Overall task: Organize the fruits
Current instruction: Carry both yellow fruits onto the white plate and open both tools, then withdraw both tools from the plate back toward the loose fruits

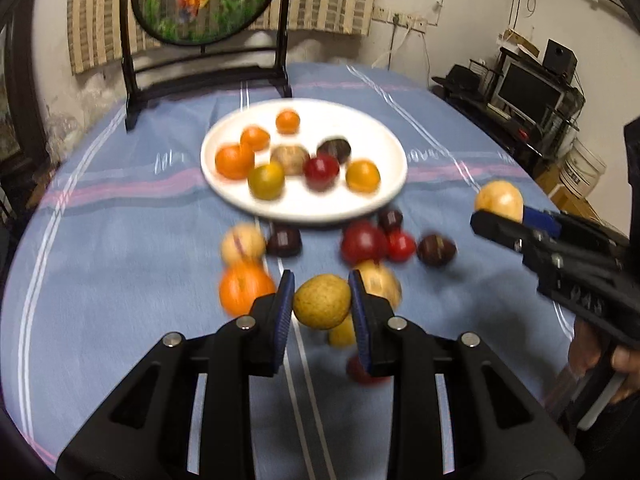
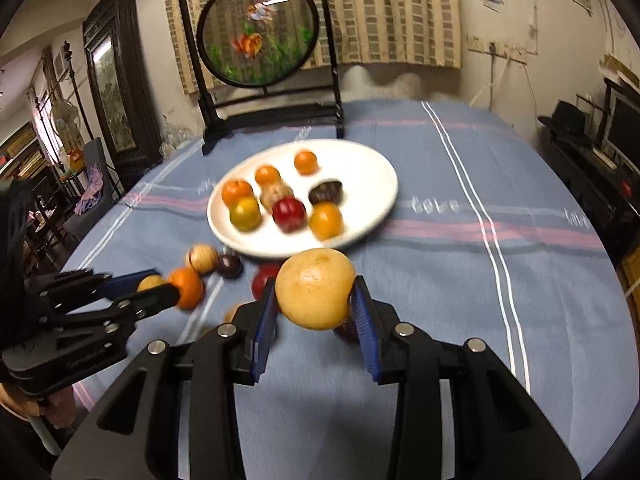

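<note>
Tools [image 1: 322, 300] [image 2: 314, 308] — each clamping yellow fruit [image 1: 320, 300] [image 2: 316, 288]

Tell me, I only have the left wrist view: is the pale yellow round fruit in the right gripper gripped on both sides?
Observer: Yes. The right wrist view shows the pale yellow round fruit squeezed between both blue pads of the right gripper.
Operator: Anything under it?
Observer: A dark red fruit on the blue striped tablecloth, just left of it.
Operator: And the left gripper from that side?
Observer: The left gripper shows its speckled yellow-brown fruit only partly, beside a loose orange.
</note>
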The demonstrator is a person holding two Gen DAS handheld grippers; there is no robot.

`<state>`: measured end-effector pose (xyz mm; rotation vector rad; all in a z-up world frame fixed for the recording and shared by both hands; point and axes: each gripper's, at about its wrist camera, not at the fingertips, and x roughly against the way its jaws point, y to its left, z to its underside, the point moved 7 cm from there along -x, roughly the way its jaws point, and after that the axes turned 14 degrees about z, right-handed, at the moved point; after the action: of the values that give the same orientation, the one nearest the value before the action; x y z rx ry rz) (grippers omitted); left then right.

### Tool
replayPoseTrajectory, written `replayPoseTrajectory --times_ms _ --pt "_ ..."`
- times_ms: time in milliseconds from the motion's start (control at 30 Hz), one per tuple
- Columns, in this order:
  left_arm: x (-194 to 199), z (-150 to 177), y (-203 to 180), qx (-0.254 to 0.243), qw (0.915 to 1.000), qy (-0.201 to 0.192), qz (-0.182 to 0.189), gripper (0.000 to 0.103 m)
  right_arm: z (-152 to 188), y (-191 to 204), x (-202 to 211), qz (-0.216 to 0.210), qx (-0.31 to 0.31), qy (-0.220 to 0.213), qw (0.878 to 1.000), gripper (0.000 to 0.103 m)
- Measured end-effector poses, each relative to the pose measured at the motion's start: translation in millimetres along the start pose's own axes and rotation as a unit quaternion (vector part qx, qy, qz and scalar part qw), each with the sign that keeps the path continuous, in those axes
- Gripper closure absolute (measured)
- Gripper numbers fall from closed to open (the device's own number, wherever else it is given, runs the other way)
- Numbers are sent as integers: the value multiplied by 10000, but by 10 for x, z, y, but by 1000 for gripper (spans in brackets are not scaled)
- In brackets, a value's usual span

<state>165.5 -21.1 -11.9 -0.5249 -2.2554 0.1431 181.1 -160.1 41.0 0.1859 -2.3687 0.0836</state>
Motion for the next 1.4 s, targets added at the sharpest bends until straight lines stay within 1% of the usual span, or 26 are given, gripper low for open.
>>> replayPoseTrajectory --times_ms 67,167,233,333,500,600,767,800,833,867,933,1033,1100,1167,1267,1300,1333,1367,1400 --pt "-62 -248 50 -29 9997 -147 -187 75 -147 43 -69 26 26 -73 10000 65" --pt "-151 -502 122 -135 9980 -311 -534 75 -342 105 -229 96 89 -137 9998 65" --pt "-252 -638 164 -167 9975 -345 -588 75 -459 112 -396 181 118 -95 9997 65" --pt "-443 -787 300 23 9978 -251 -607 75 -579 107 -649 387 225 28 9990 65" --pt "-711 -915 530 262 9972 -117 -694 75 -668 97 -1022 612 397 206 9971 65" --pt "-839 -930 651 400 9965 -9 -728 75 -672 103 -1228 727 464 361 9956 65" --pt "-1014 -935 780 524 9956 124 -767 75 -659 125 -1465 747 417 589 9946 65" --pt "-1032 -939 792 542 9955 138 -770 75 -661 125 -1502 716 379 653 9946 62" --pt "-1040 -952 806 560 9953 111 -782 70 -662 114 -1538 679 305 724 9946 61" --pt "-1038 -960 807 562 9953 91 -787 61 -674 110 -1552 675 277 741 9946 61" --pt "-1015 -974 798 530 9952 18 -824 52 -684 101 -1540 687 269 731 9946 59" --pt "-970 -984 772 457 9953 -19 -853 51 -693 79 -1455 633 215 671 9955 59" --pt "-928 -970 746 436 9954 -21 -857 46 -691 63 -1393 594 191 633 9960 59" --pt "-893 -951 711 351 9953 -7 -903 38 -666 37 -1299 523 172 592 9967 59" --pt "-815 -896 656 224 9953 9 -943 35 -611 -5 -1154 519 193 523 9971 59" --pt "-778 -862 634 201 9955 12 -930 34 -584 -19 -1104 519 200 509 9972 55" --pt "-745 -839 619 193 9956 11 -917 31 -547 -42 -1036 512 186 484 9973 50" --pt "-702 -807 604 189 9956 15 -914 26 -518 -50 -989 502 166 457 9976 47" --pt "-656 -776 590 196 9955 3 -923 24 -495 -66 -939 495 148 428 9977 46"
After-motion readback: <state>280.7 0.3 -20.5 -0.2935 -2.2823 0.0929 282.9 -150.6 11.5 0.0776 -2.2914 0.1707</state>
